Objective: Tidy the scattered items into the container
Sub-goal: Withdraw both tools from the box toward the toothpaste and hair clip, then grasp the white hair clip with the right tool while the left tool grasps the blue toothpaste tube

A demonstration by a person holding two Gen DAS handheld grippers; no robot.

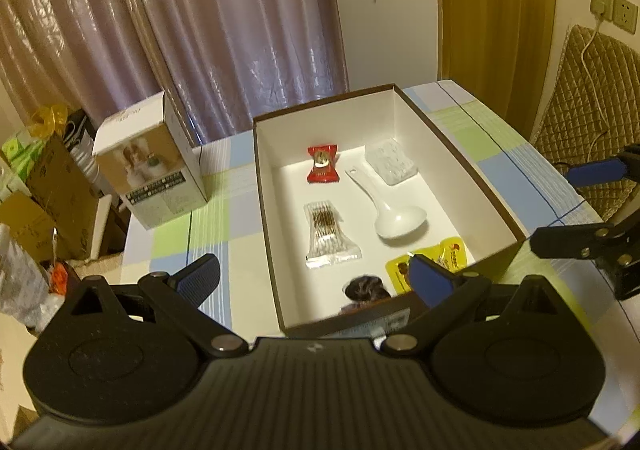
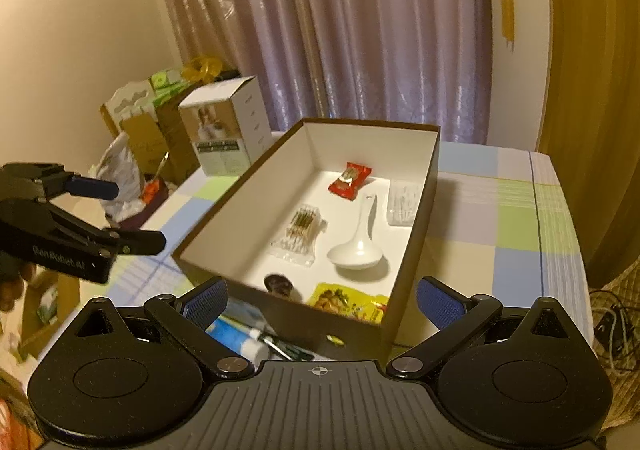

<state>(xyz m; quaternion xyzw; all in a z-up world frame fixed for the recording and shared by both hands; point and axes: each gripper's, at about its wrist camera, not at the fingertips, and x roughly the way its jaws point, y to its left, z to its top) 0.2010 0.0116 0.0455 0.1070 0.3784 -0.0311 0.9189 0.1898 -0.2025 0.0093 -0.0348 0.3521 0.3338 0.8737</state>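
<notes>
Open brown box [image 1: 460, 154] on the checked bench [image 1: 520, 154], late in the tidying. Already inside: red sachet [image 1: 322, 164], white spoon [image 1: 394, 216], clear packet [image 1: 392, 163] at the far right, cotton-swab pack [image 1: 330, 236], yellow sachet [image 1: 440, 264] and a dark item [image 1: 366, 288] at the near end. Left to do, by judgement: a blue-and-white tube [image 2: 240, 338] and a dark pen-like item [image 2: 286, 348] lie on the bench just outside the near wall. Left claw [image 1: 316, 282] and right claw [image 2: 322, 304] both stand wide, holding nothing.
</notes>
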